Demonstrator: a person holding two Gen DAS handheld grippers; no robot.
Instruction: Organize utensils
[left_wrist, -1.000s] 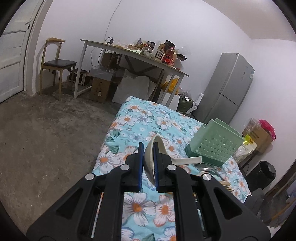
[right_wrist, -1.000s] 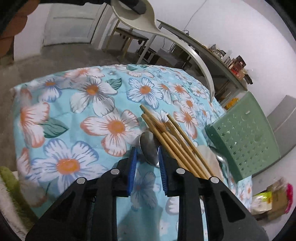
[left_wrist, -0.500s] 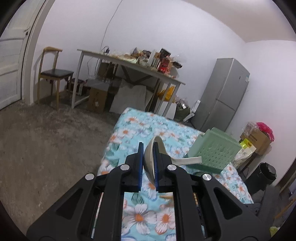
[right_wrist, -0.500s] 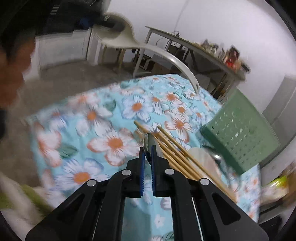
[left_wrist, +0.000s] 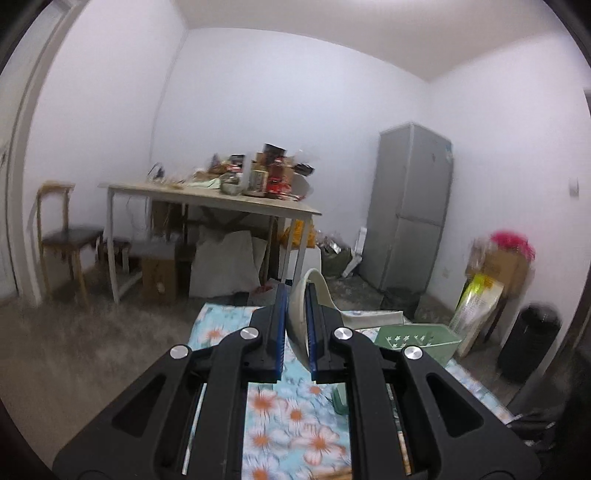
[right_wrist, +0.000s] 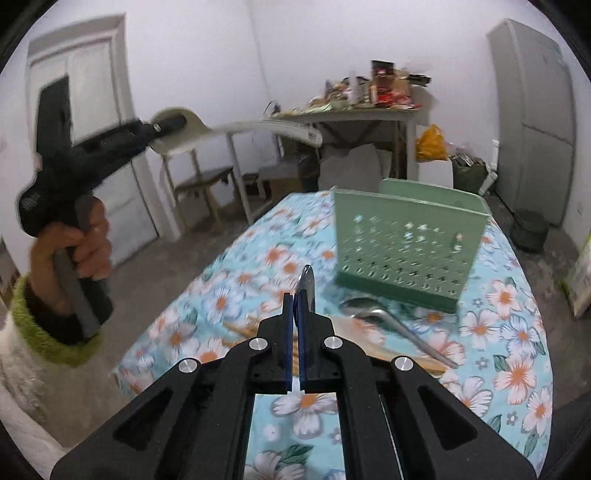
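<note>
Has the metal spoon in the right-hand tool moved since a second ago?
Yes. The metal spoon, then lying beside the chopsticks, is now lifted off the tablecloth, clamped in the right gripper.

Colours on the table and around it

The cloth is light blue with white-and-orange flowers. At 1 o'clock the basket is green. The big spoon is cream; the fridge is grey.

Blue floral-print cloth-covered table, carrying a pale green perforated plastic utensil basket at one o'clock, a long-handled steel spoon at centre, bamboo chopsticks toward nine o'clock.
</note>
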